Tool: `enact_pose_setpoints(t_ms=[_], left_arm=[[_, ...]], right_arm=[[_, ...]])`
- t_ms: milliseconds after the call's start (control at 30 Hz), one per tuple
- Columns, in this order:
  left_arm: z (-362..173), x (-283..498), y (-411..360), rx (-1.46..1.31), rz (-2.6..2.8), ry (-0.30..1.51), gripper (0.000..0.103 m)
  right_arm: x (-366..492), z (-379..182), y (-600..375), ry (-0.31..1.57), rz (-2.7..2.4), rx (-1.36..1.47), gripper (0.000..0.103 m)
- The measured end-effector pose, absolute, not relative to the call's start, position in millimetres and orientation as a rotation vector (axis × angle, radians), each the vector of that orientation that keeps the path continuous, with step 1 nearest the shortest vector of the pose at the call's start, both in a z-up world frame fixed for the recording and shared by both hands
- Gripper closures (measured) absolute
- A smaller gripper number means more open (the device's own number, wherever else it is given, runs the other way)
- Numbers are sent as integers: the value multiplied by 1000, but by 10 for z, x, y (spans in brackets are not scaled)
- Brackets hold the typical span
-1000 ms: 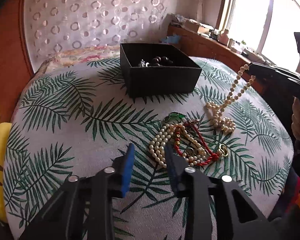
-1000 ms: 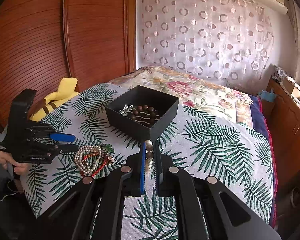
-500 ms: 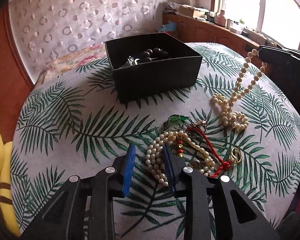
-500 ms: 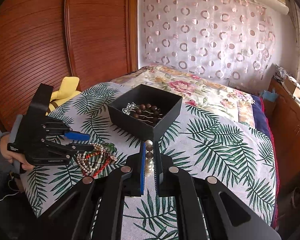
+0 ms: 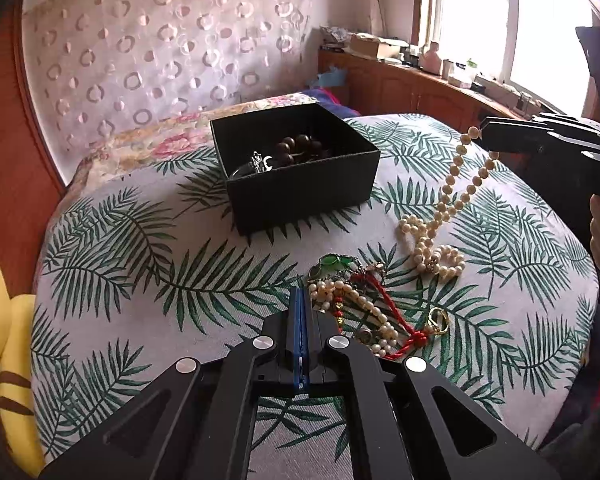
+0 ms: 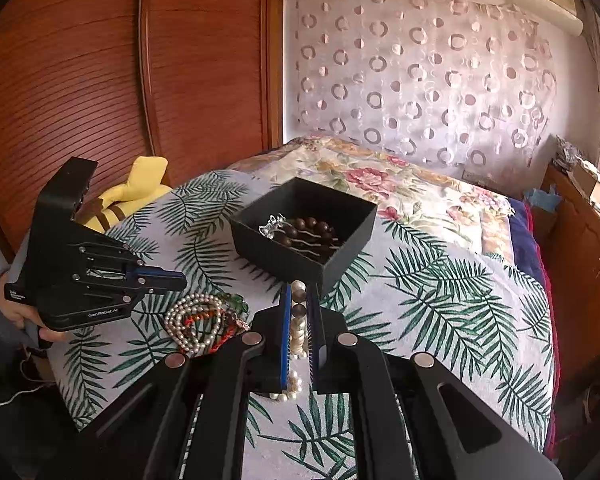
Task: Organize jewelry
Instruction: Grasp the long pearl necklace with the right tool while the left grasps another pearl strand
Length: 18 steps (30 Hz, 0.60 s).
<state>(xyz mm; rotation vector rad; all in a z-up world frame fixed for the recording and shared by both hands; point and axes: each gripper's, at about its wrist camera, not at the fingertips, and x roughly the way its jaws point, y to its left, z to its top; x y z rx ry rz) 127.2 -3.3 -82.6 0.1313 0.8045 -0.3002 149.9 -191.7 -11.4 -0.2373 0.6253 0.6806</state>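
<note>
A black open box (image 5: 296, 168) holding dark wooden beads and a silver piece stands on the palm-leaf cloth; it also shows in the right wrist view (image 6: 304, 232). My right gripper (image 6: 299, 298) is shut on a cream pearl necklace (image 5: 440, 216), whose top end is lifted while its lower loops lie on the cloth. My left gripper (image 5: 300, 300) is shut, its tips at the left edge of a tangled pile (image 5: 364, 300) of small pearls, red cord, green stone and gold ring. Whether it grips a strand is hidden.
A yellow plush toy (image 6: 128, 196) lies at the bed's left edge by the wooden wardrobe (image 6: 120, 80). A wooden cabinet (image 5: 420, 88) with clutter runs under the window. The floral bedspread (image 6: 400, 184) lies behind the box.
My left gripper moved forward to the pile and closed its jaws. My right gripper stays shut on the pearl necklace, still lifted.
</note>
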Motion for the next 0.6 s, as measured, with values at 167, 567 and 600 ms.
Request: enact_pose_setpoints(t_ms=[167,567,600], left_arm=[[-912,1317,-32,153,-310,851,103],[-1064,1371,-35,215,-283,897,98],[-1066,1377,-47,221,-284,895,98]], right_arm=[[1503,-119,-1911,625,685,-241,95],[1515,-172,-1898,632,692,-238,95],[1511,-170,-1897,631,692,-238,95]])
